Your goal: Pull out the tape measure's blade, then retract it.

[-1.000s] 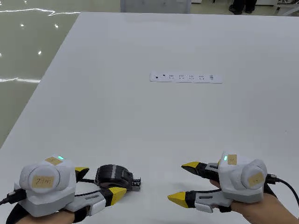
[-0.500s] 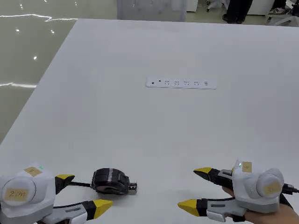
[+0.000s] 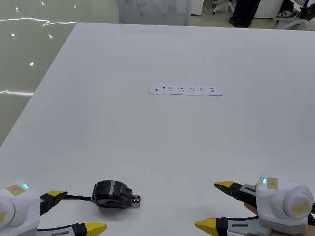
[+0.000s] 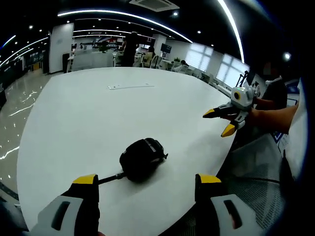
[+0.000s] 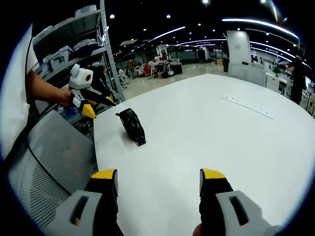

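A black tape measure [image 3: 112, 194] lies on the white table near its front edge, with a black wrist strap [image 3: 78, 198] trailing left. The tape measure [image 4: 141, 158] sits just ahead of my left gripper [image 4: 146, 183], whose yellow-tipped jaws stand wide apart with nothing between them. In the head view the left gripper [image 3: 74, 211] is at the bottom left, just left of the case. My right gripper [image 3: 214, 205] is open at the bottom right, well apart from the tape measure [image 5: 132, 125], and holds nothing. The blade is inside the case.
A white power strip [image 3: 186, 90] lies flat across the middle of the table. The table's left edge [image 3: 34, 91] borders a glossy floor. A metal shelf rack [image 5: 93, 49] and a mesh chair [image 5: 49, 157] stand off the front side. People stand far behind the table.
Both grippers have drawn back toward the front edge, the left one off the tape measure, which stays put. The head camera has tilted, shifting the picture.
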Motion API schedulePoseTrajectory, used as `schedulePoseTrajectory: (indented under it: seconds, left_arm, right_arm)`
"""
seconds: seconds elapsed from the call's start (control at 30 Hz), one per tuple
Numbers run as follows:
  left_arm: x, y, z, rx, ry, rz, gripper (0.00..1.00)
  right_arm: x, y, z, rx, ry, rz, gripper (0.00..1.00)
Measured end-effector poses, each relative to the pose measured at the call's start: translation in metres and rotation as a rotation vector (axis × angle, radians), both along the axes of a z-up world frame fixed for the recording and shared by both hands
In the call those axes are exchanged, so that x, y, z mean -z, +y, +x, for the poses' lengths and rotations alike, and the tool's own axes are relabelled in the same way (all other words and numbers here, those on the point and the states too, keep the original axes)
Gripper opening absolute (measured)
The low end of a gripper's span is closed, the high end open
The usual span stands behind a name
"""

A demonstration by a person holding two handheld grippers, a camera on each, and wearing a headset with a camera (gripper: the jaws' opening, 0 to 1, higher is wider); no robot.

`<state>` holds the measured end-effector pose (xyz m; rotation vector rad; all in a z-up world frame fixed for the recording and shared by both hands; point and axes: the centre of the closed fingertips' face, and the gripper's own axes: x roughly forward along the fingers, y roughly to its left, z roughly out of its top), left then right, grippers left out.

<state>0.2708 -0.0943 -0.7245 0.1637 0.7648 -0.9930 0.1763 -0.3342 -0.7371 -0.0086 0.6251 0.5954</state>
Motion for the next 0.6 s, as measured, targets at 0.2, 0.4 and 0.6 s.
schedulePoseTrajectory:
  seconds: [0.2,0.4,0.6]
  left_arm:
    - [-0.005,0.007,-0.003,0.009,0.0,-0.01,0.79]
    - [-0.006,0.011,-0.009,0.039,-0.007,-0.012,0.8]
    - [-0.005,0.017,-0.015,0.058,-0.003,-0.022,0.8]
  right_arm:
    - [0.0,-0.009,-0.008,0.027,0.003,-0.002,0.69]
    - [-0.001,-0.02,-0.016,0.051,0.014,-0.007,0.71]
    - [-0.002,-0.027,-0.027,0.069,0.02,-0.017,0.72]
